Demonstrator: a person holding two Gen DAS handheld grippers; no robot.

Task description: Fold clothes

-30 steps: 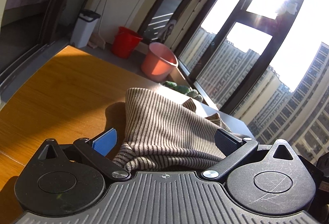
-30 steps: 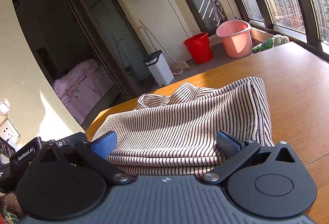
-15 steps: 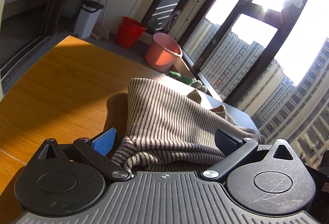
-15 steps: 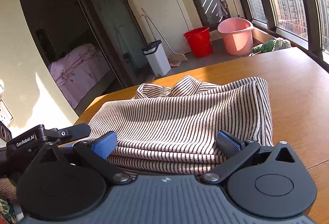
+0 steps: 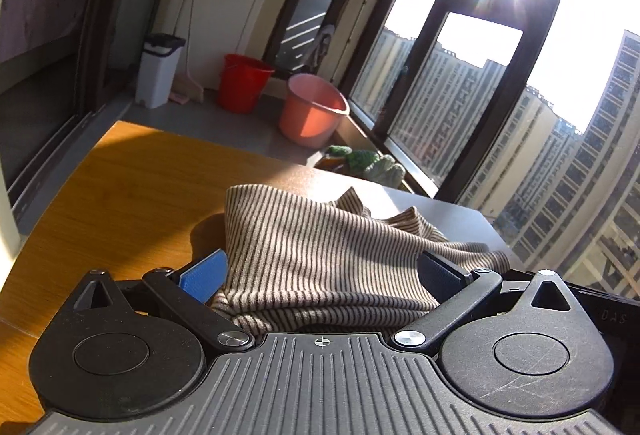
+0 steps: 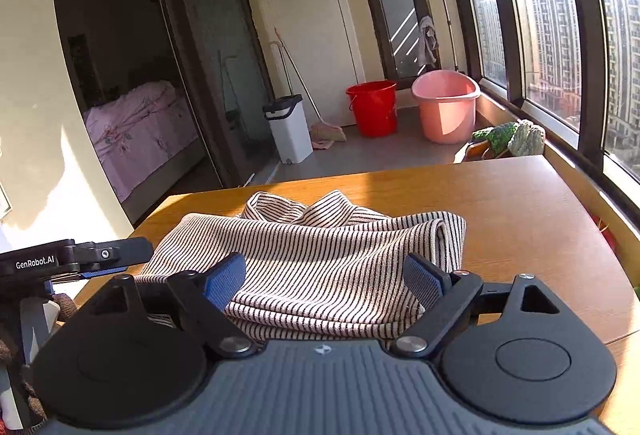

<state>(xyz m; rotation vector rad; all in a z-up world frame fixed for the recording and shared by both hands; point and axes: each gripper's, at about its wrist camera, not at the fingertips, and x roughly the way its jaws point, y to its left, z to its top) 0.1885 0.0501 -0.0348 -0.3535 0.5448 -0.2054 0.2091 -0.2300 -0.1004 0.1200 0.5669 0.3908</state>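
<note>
Striped garment (image 6: pixel 320 267) folded on wooden table (image 6: pixel 520 203), pink bucket (image 6: pixel 446 107) beyond

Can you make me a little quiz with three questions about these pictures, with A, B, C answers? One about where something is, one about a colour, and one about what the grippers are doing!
1. Where does the striped garment lie?
A. On the wooden table
B. In the pink tub
C. On the bed

2. What colour is the bucket beside the pink tub?
A. Blue
B. Red
C. Green

3. How are the two grippers?
A. Both shut with nothing in them
B. Both open, with cloth between the pads
C. One is holding a broom

Answers:
1. A: the folded stripes rest on the tabletop in both views.
2. B: the bucket on the floor by the wall is bright red.
3. B: the left gripper and the right gripper each show blue pads spread wide apart around the garment's near edge.
</note>
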